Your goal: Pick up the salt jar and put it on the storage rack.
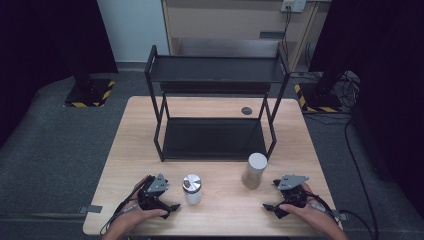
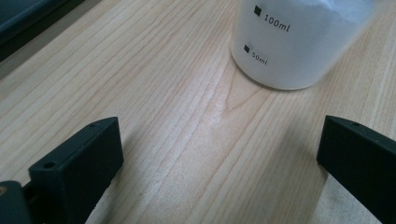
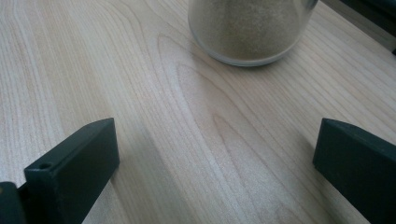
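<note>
At 6 o'clock on the pale wood-grain table [image 1: 220, 210], I've got both claws resting, each released, nothing between the jaws. My left gripper [image 1: 172, 206] sits just beside the white jar [image 1: 192, 189], which has a shiny metal lid; the jar is at the gripper's 2 o'clock. My right gripper [image 1: 272, 208] has the tan jar [image 1: 254, 170] at its 11 o'clock, white flat lid, cylindrical. Left gripper view adds printed 100ml and 50ml marks on the white jar [image 2: 294, 42]. Right gripper view shows grainy beige powder behind clear glass [image 3: 252, 28]. Farther, at 12 o'clock, a black metal two-tier shelf [image 1: 215, 70], matte, rectangular.
</note>
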